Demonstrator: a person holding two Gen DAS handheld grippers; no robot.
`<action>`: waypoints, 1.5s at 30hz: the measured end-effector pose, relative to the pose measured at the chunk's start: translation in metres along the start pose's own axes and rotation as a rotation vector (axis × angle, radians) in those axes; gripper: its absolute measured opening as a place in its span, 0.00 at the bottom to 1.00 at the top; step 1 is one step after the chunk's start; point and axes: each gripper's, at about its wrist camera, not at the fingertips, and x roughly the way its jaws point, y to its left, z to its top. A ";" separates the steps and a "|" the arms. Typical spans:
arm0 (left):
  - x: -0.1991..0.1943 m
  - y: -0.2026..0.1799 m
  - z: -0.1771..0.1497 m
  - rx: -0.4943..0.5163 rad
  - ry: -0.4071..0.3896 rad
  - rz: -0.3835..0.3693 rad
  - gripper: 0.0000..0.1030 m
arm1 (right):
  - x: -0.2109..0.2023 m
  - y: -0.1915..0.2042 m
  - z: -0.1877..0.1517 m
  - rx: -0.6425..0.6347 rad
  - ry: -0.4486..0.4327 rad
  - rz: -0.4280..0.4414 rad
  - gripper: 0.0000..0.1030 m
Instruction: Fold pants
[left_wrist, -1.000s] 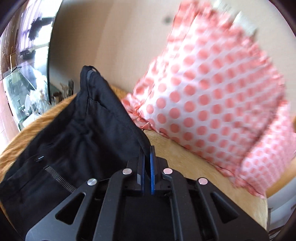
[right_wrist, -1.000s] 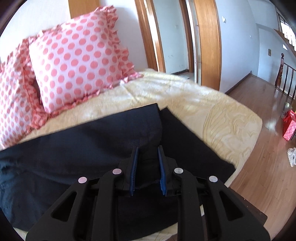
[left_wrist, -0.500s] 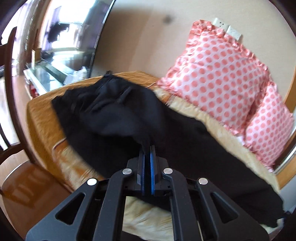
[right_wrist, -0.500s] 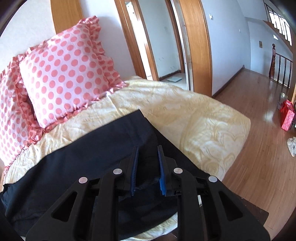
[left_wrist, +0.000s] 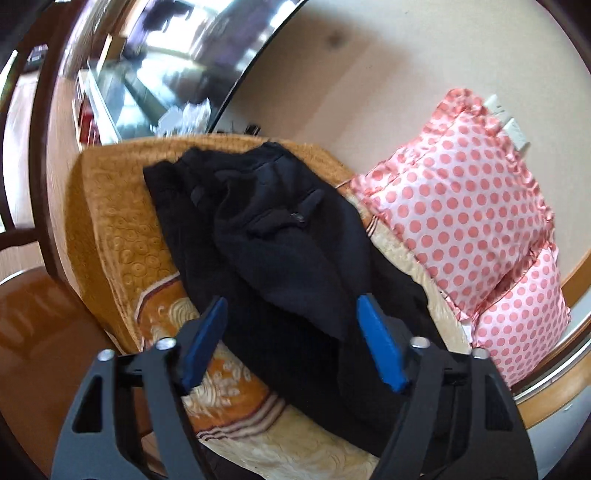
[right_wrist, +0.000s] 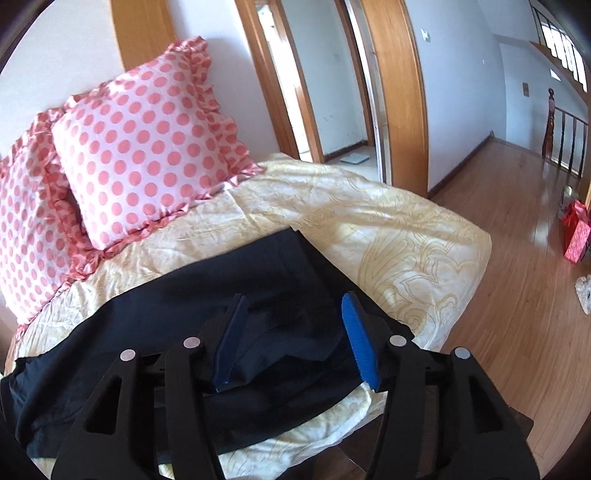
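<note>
Black pants (left_wrist: 280, 236) lie across the bed. In the left wrist view the waist end with a pocket lies rumpled at the far side, folded over the rest. My left gripper (left_wrist: 291, 317) hangs over the pants with its jaws opening; the blue pads (left_wrist: 376, 343) stand apart and press on nothing. In the right wrist view the leg end of the pants (right_wrist: 229, 295) lies flat near the bed's front edge. My right gripper (right_wrist: 291, 317) is opening too, and a fold of cloth lies loose between its pads (right_wrist: 358, 343).
Two pink polka-dot pillows (right_wrist: 147, 140) lean on the wall at the head of the bed. The cream bedspread (right_wrist: 388, 229) ends at a wooden floor (right_wrist: 517, 332) on the right. An orange patterned cover (left_wrist: 110, 206) drops to a chair seat (left_wrist: 37, 332).
Both grippers have opened and let go of the black cloth. The left gripper swung away from the pillows and down toward the bed's edge, and the waist end now lies on the bed.
</note>
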 end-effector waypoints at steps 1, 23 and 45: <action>0.005 0.002 0.003 -0.013 0.024 -0.017 0.60 | -0.003 0.003 -0.001 -0.008 0.001 0.007 0.54; 0.011 0.018 0.015 0.096 -0.021 0.130 0.25 | -0.015 0.016 -0.039 0.071 0.141 0.216 0.54; 0.016 0.012 0.021 0.140 0.003 0.165 0.35 | 0.001 -0.018 0.018 0.149 -0.028 0.138 0.05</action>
